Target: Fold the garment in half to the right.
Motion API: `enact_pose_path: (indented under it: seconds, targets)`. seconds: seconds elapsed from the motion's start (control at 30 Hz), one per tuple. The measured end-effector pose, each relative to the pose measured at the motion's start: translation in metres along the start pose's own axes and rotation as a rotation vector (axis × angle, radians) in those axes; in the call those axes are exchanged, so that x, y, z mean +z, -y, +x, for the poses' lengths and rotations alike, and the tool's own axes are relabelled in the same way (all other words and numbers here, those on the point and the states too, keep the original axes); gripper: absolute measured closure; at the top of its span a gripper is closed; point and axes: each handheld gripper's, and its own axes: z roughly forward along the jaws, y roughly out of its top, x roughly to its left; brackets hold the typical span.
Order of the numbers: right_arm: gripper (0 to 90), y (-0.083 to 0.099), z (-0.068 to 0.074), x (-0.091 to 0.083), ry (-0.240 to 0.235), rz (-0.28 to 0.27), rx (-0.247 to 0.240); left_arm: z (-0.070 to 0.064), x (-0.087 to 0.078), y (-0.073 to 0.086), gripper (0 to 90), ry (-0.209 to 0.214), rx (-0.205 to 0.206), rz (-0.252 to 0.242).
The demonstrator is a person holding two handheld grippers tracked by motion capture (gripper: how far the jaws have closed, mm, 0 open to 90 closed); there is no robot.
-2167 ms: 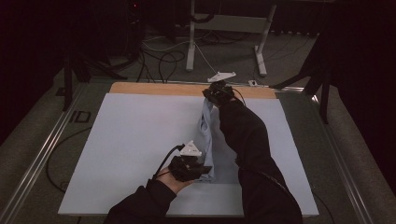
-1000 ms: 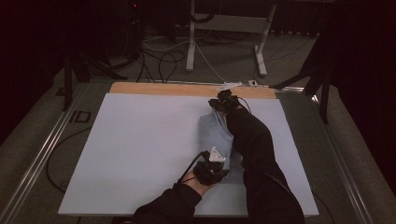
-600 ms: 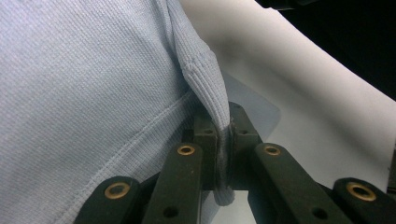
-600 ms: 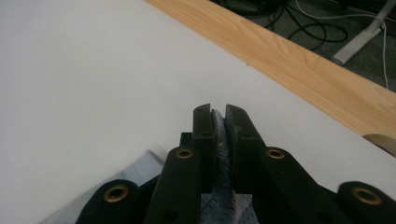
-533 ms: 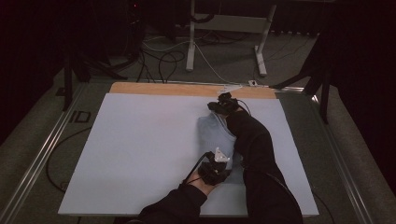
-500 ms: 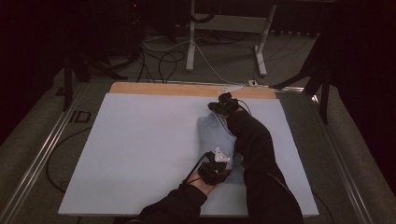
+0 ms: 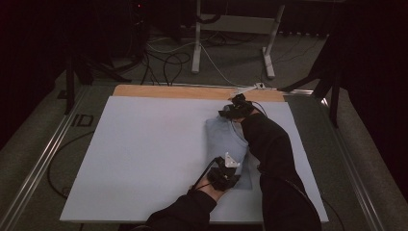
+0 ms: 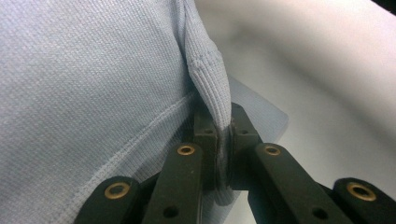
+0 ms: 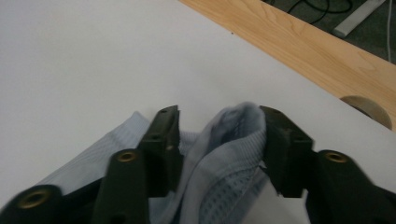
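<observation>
Garment: pale blue shirt (image 7: 230, 144), folded narrow, lying toward the right side of the table (image 7: 144, 154), running from near the far edge to near the near edge.
Left gripper (image 8: 223, 140): jaws closed tight on a ribbed hem fold at the near end.
Right gripper (image 9: 219, 135): jaws apart around a bunched fold at the far end; contact probably loose.
Risk: if the right jaws don't close fully, that end may slip out, and uneven pull could skew the fold.
</observation>
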Motion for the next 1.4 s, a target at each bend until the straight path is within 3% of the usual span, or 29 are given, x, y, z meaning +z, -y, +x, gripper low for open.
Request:
enact_pose_path:
  seconds: [0.07, 0.2, 0.3, 0.33, 0.37, 0.4, 0.5, 0.6, 0.73, 0.9, 1.0, 1.1, 1.17, 1.33, 1.4]
  targets:
    - [45.0, 0.0, -0.002, -0.006, -0.008, 0.006, 0.016, 0.0, 0.001, 0.0, 85.7, -0.001, -0.003, -0.003]
    - [45.4, 0.003, 0.001, -0.007, 0.006, 0.089, -0.002, 0.0, 0.003, -0.001, 85.6, -0.005, -0.008, -0.004]
    - [51.3, 0.004, 0.002, -0.005, 0.03, 0.137, 0.006, -0.003, 0.004, -0.001, 85.6, -0.016, 0.004, -0.004]
    - [51.3, 0.004, 0.002, -0.005, 0.03, 0.137, 0.006, -0.003, 0.004, -0.001, 85.5, -0.016, 0.004, -0.004]
    - [60.2, 0.004, 0.002, -0.006, 0.034, 0.141, 0.016, -0.005, 0.003, -0.002, 85.5, -0.019, 0.014, -0.005]
    - [69.9, 0.003, 0.002, -0.006, 0.076, 0.143, -0.015, -0.006, 0.002, -0.002, 85.5, -0.017, 0.021, -0.008]
    - [72.0, 0.001, 0.002, -0.005, 0.113, 0.116, -0.026, -0.009, 0.001, -0.003, 85.4, -0.019, 0.029, -0.008]
    - [72.8, 0.001, 0.004, -0.001, 0.113, 0.072, -0.032, -0.011, 0.002, -0.004, 85.3, -0.023, 0.031, -0.013]
    - [81.5, 0.0, 0.004, 0.007, 0.122, 0.066, -0.032, -0.009, 0.003, -0.005, 85.3, -0.024, 0.023, -0.009]
    - [82.5, 0.007, 0.0, 0.017, 0.109, 0.075, -0.011, -0.009, 0.004, -0.005, 84.5, -0.007, 0.017, -0.02]
    - [78.0, 0.013, -0.002, 0.022, 0.124, 0.095, -0.008, -0.012, 0.006, -0.004, 81.9, 0.014, 0.036, -0.017]
    - [68.5, 0.019, -0.006, 0.024, 0.132, 0.109, 0.028, -0.013, 0.009, -0.003, 81.1, 0.019, 0.039, -0.013]
    - [63.0, 0.02, -0.006, 0.024, 0.141, 0.127, 0.019, -0.013, 0.01, -0.002, 81.1, 0.025, 0.036, -0.008]
    - [42.2, 0.016, -0.007, 0.012, 0.152, 0.129, 0.015, -0.013, 0.012, -0.003, 81.2, 0.031, 0.029, -0.004]
    - [34.3, 0.013, -0.007, 0.002, 0.154, 0.105, 0.016, -0.013, 0.013, -0.003, 81.2, 0.03, 0.026, -0.003]
